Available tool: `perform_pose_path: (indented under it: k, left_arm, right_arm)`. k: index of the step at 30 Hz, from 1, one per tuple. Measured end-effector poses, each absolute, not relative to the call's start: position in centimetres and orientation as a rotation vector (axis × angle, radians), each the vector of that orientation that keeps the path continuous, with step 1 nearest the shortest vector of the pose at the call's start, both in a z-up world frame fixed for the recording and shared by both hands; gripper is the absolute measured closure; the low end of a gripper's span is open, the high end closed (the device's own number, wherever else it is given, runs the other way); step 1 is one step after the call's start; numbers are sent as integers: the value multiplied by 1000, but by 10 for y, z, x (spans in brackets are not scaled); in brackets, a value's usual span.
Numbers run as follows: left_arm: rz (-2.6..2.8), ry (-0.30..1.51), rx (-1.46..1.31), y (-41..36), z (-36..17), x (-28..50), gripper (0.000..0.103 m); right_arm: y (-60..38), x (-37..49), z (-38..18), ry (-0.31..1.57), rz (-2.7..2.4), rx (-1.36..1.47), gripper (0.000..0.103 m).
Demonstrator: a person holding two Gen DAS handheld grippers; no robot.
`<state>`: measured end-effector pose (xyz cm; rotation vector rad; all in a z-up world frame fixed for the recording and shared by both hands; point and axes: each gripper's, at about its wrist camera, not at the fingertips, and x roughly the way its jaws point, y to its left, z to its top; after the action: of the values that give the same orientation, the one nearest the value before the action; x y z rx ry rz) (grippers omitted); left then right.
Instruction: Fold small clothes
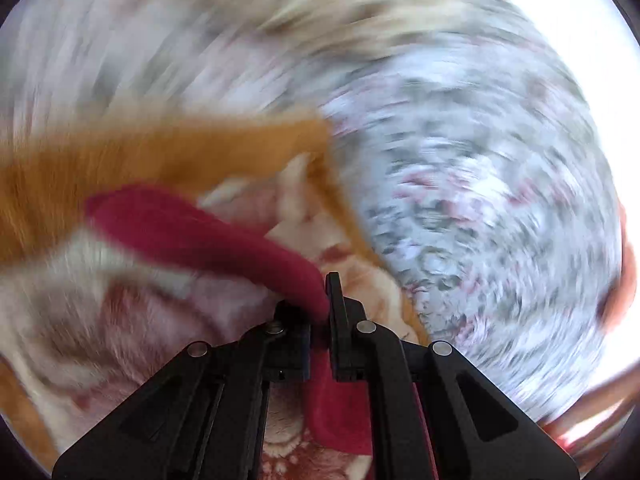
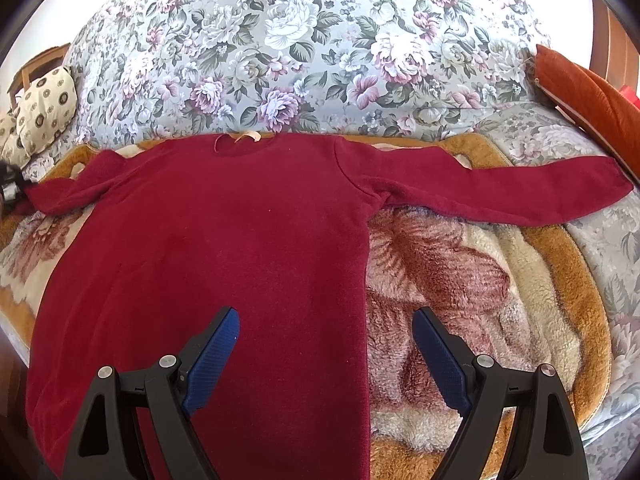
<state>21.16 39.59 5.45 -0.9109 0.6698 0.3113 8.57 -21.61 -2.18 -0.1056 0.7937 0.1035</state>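
Observation:
A dark red long-sleeved top [image 2: 224, 248] lies flat on a fleece blanket [image 2: 460, 280], neck away from me, right sleeve [image 2: 500, 196] stretched out to the right. My right gripper [image 2: 326, 320] is open and empty, hovering over the top's lower right edge. My left gripper [image 1: 320, 304] is shut on the left sleeve [image 1: 208, 228]; the left wrist view is heavily blurred. This gripper also shows at the far left edge of the right wrist view [image 2: 10, 192], at the left sleeve's cuff.
A floral sofa back [image 2: 304, 52] rises behind the blanket. A cream patterned cushion [image 2: 44, 100] sits at the left and an orange cushion [image 2: 592, 92] at the right. The blanket has an orange border [image 2: 584, 280].

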Motion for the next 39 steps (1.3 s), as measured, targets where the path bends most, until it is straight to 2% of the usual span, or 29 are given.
perform_pose_path:
  k: [4, 8, 12, 15, 20, 25, 26, 28, 30, 33, 39]
  left_arm:
    - [100, 568, -703, 325, 108, 220, 98]
    - [-110, 588, -608, 242, 118, 243, 98]
    - [-251, 661, -573, 159, 92, 263, 98]
    - [-290, 744, -604, 118, 52, 262, 98]
    - [-333, 887, -558, 72, 3, 250, 98]
    - [-353, 927, -519, 59, -4, 247, 98]
    - [-356, 932, -501, 55, -2, 245, 94]
    - [-379, 915, -452, 46, 3, 240, 80]
    - [-411, 885, -406, 37, 12, 236, 60]
    - [-452, 832, -347, 23, 22, 223, 47]
    - [-518, 859, -338, 7, 20, 212, 45]
  right_arm:
    - [-213, 84, -22, 785, 102, -122, 16]
    - [-213, 84, -22, 785, 103, -119, 16]
    - [-217, 84, -21, 795, 87, -99, 16]
    - [-222, 92, -13, 829, 151, -52, 16]
    - [-216, 123, 5, 775, 197, -28, 16]
    - [-191, 178, -6, 840, 341, 90, 16]
    - [-187, 189, -10, 854, 365, 119, 16]
    - [-182, 205, -14, 872, 371, 173, 16]
    - [-184, 214, -16, 881, 360, 219, 16]
    - [-196, 221, -21, 900, 369, 326, 16]
    - [-223, 233, -59, 993, 552, 764, 16]
